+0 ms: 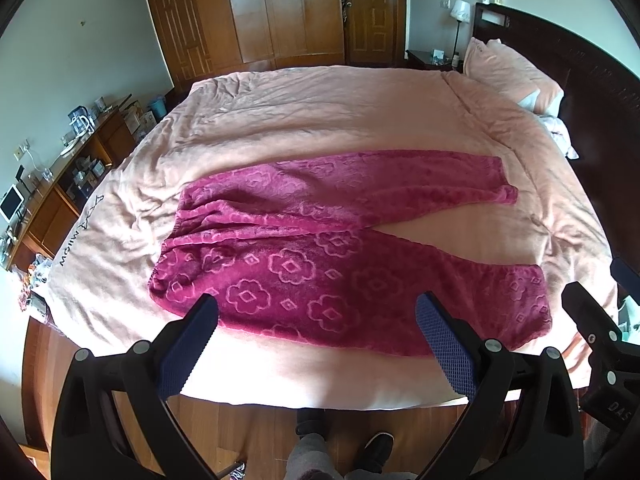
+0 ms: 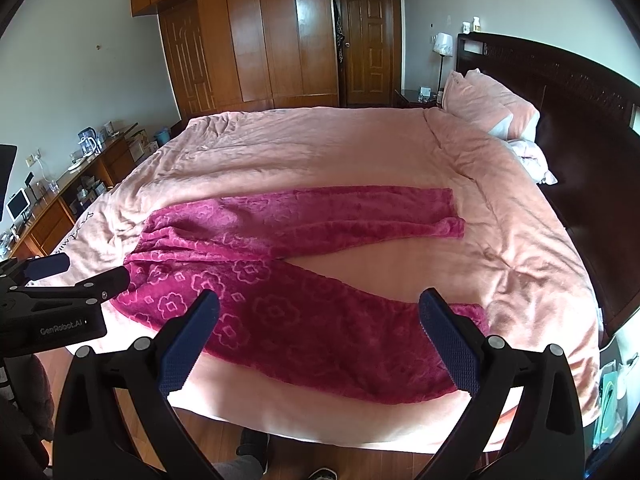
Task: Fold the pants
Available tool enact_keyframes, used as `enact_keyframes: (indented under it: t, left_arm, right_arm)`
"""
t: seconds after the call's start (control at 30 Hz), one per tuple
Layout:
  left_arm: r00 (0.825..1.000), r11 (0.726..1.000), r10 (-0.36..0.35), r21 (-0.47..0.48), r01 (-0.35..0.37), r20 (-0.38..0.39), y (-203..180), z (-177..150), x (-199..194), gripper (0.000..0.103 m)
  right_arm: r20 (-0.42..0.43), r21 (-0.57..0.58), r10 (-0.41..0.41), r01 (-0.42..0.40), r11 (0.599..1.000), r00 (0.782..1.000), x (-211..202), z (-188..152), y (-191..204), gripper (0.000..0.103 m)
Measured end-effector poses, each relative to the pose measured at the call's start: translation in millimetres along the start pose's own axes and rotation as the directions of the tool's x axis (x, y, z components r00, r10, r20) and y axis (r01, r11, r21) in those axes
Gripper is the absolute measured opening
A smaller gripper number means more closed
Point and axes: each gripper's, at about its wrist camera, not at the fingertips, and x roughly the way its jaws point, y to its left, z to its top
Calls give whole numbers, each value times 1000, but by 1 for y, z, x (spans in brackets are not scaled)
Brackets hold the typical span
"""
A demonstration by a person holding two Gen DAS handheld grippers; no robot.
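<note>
Two grippers hang over the near edge of the bed, both spread wide with nothing between their blue pads: the left gripper [image 1: 316, 316] sits ahead of the seat and upper thigh of the pants [image 1: 304, 248], and the right gripper [image 2: 318, 314] sits ahead of the lower part of the near leg. Neither touches the cloth. The magenta fleece pants lie flat on the pink duvet [image 2: 320, 148], their long axis running left to right across both views, so crosswise to the way the fingers point. The waistband [image 1: 168, 248] is at the left end, the two cuffs at the right toward the dark headboard [image 2: 580, 128]. The legs are parted in a narrow V, the near leg [image 2: 340, 340] along the bed edge closest to the person (whose shoes show on the floor below), the far leg [image 2: 340, 216] well beyond it. By my reading the left gripper is nearer the waistband and the right nearer the near cuff [image 1: 532, 300], so a first fold would likely carry the near leg away from the person onto the far one, each gripper pinching its own end of that near edge
</note>
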Motion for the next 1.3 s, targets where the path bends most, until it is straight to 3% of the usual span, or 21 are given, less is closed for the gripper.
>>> enact_keyframes:
  t: [0.9, 1.1, 1.3]
  left_arm:
    - [998, 999, 42, -28, -43, -55, 1, 0, 17, 98]
    - [993, 998, 54, -18, -56, -101, 13, 6, 49, 98]
    - [992, 998, 51, -24, -55, -113, 41, 44, 108, 98]
  right_arm:
    - [-48, 5, 21, -21, 1000, 999, 19, -3, -6, 101]
    - [-93, 30, 7, -4, 1000, 996, 49, 2, -10, 101]
    - [-130, 62, -59, 68, 996, 990, 88, 19, -18, 101]
